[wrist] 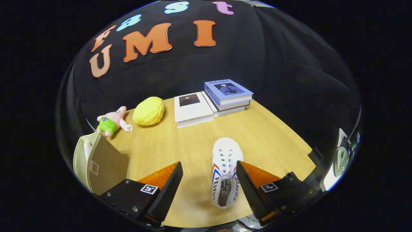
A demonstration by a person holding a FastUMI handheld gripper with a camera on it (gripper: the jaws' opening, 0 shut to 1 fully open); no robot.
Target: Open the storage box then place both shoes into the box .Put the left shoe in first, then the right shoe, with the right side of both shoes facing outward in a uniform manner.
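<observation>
A wooden table [257, 135] stands before the booth's black cloth wall [257, 58], bearing a pink plush [112, 121], a yellow plush [148, 111] and stacked books [212, 100] along its far edge.

We see the claw [209, 180] spread wide, and the white shoe [225, 172] lies between its fingers, close against the right one, so the open lane of bare tabletop [193, 141] runs along the shoe's left side and on ahead of it. Beyond that lane, a row blocks the far edge: a plush toy [112, 122], a yellow cushion [148, 111], a white book [192, 109] and a stack of books [228, 95]. The storage box [99, 162] stands just left of the left finger, narrowing passage there.
</observation>
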